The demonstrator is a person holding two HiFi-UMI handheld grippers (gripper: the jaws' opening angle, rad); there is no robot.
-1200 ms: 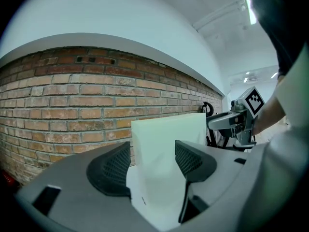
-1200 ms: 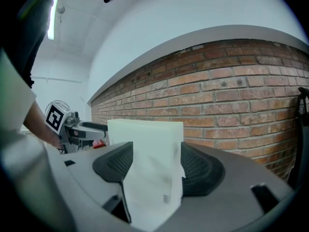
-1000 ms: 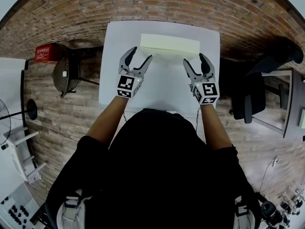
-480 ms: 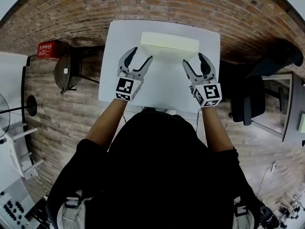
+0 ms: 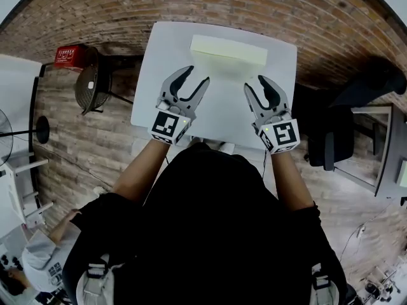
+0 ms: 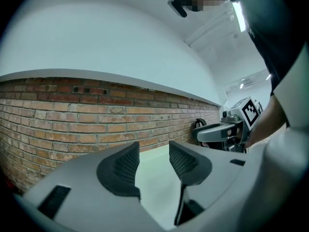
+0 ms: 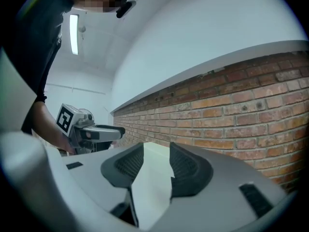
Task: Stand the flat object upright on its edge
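The slab (image 5: 229,49), pale yellow-green, sits at the far side of the white table (image 5: 216,116), close to the brick wall (image 5: 254,5). Its long side runs along the table's far edge. Nothing touches it.

The left gripper (image 5: 196,76) and right gripper (image 5: 257,84) are held over the near half of the table, pointing toward the slab and well short of it. They are level with each other and apart, one before each end of the slab. The jaws of both have just been closing, yet they stand apart with a clear gap. Neither gripper grasps anything; its pads press on nothing.

Only the head view shows the slab's place on the table and both grippers together. The left gripper view shows its two ribbed pads (image 6: 126,164) with only pale tabletop between them, and the right gripper off to the side. The right gripper view shows the same between its pads (image 7: 186,166), with the left gripper beside it. Both gripper views show the brick wall rising behind the table.
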